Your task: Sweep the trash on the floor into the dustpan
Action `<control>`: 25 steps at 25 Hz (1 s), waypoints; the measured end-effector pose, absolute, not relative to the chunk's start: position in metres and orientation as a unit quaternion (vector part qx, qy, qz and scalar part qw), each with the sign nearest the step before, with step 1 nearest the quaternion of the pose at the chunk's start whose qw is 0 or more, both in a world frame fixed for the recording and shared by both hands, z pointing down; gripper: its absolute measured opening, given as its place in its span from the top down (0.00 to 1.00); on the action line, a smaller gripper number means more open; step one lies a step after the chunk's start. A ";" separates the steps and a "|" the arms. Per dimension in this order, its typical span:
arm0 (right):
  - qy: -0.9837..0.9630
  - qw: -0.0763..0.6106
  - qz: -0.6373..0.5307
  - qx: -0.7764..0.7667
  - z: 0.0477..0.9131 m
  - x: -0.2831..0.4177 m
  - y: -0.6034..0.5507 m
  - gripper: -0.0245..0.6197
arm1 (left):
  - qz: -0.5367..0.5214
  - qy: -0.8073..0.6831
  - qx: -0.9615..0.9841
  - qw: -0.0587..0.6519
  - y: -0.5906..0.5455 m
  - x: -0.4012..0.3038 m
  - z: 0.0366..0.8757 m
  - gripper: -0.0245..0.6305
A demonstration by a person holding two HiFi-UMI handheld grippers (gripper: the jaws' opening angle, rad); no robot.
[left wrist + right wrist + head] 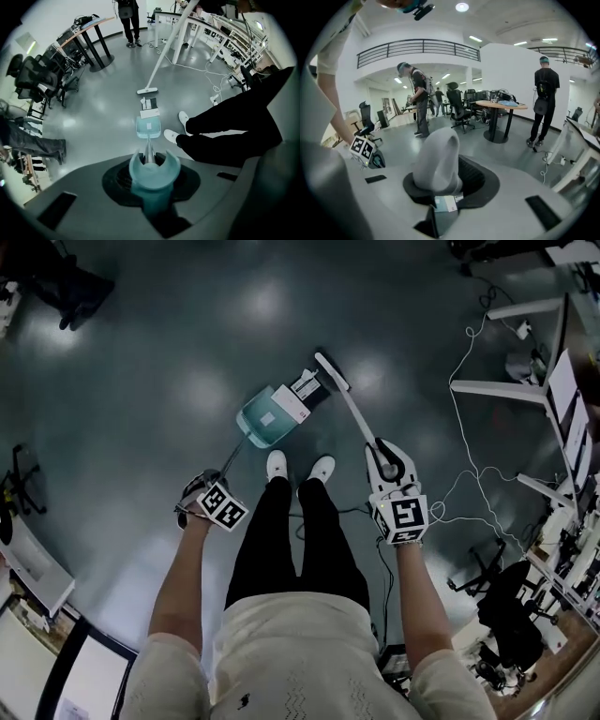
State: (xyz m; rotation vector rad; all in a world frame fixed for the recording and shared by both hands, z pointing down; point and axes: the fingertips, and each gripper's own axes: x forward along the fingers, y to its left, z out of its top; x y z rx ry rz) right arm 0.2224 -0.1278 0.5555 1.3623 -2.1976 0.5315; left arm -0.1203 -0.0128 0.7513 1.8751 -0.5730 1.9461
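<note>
A teal dustpan (pixel 263 419) (pixel 148 127) rests on the grey floor ahead of my white shoes (pixel 277 465). Its long handle (pixel 153 169) runs back to my left gripper (pixel 208 500) (pixel 153 177), which is shut on the handle's forked end. Trash, a white carton (pixel 292 405) (pixel 150 113) and a smaller printed piece (pixel 307 385) (pixel 149 103), lies at the pan's mouth. The white broom head (pixel 331 371) (pixel 147 90) stands just behind the trash. My right gripper (pixel 394 491) (pixel 439 183) is shut on the broom's grey loop handle (pixel 438 159).
White cables (pixel 466 479) trail over the floor at the right, by white desk legs (pixel 497 390) and a black office chair (pixel 511 601). Other people (pixel 544 101) stand near a round table (pixel 501 105) and more chairs (pixel 40 82).
</note>
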 end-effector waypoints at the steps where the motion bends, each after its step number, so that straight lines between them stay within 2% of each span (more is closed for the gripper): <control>1: -0.803 0.237 0.208 0.505 0.554 0.216 -0.122 0.86 | 0.692 -0.205 0.666 0.187 -0.012 -0.118 0.751 0.82; 9: -0.772 0.149 0.324 0.526 0.527 0.180 -0.100 0.85 | 0.692 -0.204 0.667 0.184 -0.014 -0.117 0.751 0.82; 18: -0.789 0.149 0.349 0.484 0.507 0.122 -0.072 0.85 | 0.692 -0.204 0.667 0.188 -0.016 -0.123 0.751 0.82; 21: -0.780 0.151 0.350 0.497 0.505 0.126 -0.076 0.85 | 0.691 -0.204 0.666 0.193 -0.015 -0.123 0.752 0.82; 25: -0.752 0.130 0.356 0.539 0.491 0.168 -0.102 0.85 | 0.687 -0.205 0.668 0.197 -0.013 -0.127 0.752 0.82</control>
